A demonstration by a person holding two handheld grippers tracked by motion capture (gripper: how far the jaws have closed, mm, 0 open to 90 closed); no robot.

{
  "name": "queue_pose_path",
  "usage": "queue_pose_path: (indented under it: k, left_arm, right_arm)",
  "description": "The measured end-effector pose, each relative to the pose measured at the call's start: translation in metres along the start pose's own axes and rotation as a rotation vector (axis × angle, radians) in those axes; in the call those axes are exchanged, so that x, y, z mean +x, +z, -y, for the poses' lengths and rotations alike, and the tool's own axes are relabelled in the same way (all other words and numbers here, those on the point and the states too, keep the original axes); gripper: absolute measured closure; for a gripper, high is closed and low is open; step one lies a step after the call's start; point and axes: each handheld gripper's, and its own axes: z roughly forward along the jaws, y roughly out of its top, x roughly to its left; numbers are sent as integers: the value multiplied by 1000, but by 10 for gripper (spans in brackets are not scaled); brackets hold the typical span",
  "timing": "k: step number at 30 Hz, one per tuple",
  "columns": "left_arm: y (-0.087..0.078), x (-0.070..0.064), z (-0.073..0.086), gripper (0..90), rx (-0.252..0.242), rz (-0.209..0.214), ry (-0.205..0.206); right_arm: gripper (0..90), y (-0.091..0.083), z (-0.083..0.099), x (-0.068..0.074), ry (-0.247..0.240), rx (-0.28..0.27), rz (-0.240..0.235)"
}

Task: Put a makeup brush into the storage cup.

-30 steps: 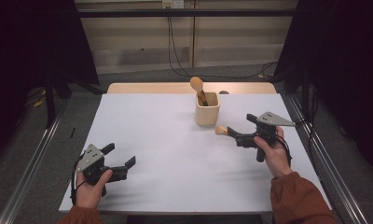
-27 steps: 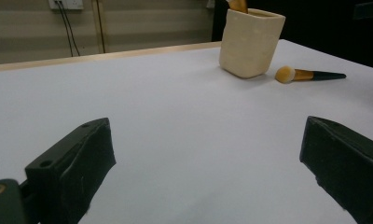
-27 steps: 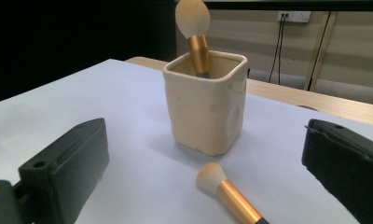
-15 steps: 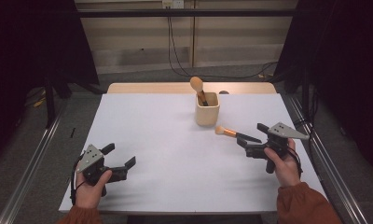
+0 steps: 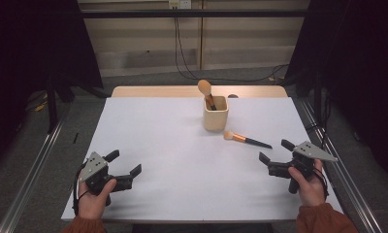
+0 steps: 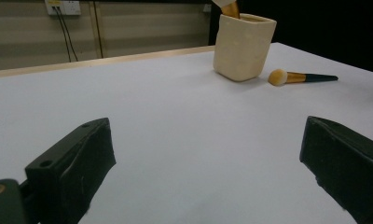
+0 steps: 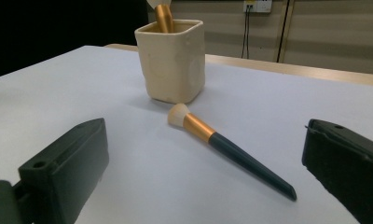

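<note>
Black grippers, blocky black fingers, grey three-cornered plates, rust-orange sleeves

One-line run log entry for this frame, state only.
left gripper: open, idle | right gripper: open, empty | makeup brush: lying flat on table, beside cup | second brush: standing in cup

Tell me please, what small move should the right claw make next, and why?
Probably ease the right claw forward to straddle the brush: it lies loose on the table beside the cup, and the jaws stand open, empty, short of its handle.
</note>
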Motion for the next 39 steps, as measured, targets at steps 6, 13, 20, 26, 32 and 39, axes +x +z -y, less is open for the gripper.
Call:
queue_pose_path:
  k: [6, 13, 20, 26, 32, 39]
  left_arm:
    - [-4, -2, 1, 28, -5, 2, -2]
    - [-6, -2, 1, 28, -4, -7, -9]
    - [-5, -1, 1, 28, -1, -6, -4]
    - [-5, 2, 2, 28, -1, -6, -5]
    - [-8, 3, 2, 28, -7, -10, -7]
    - [-9, 0, 1, 28, -12, -15, -10]
  right_arm:
    - [0, -12, 8, -2, 4, 5, 8]
    - [1, -20, 14, -5, 15, -4, 12]
    - [1, -19, 13, -4, 7, -10, 7]
    - [0, -16, 11, -5, 5, -9, 13]
    - [0, -12, 3, -5, -22, -28, 9]
    - [0, 0, -8, -11, -4, -42, -8]
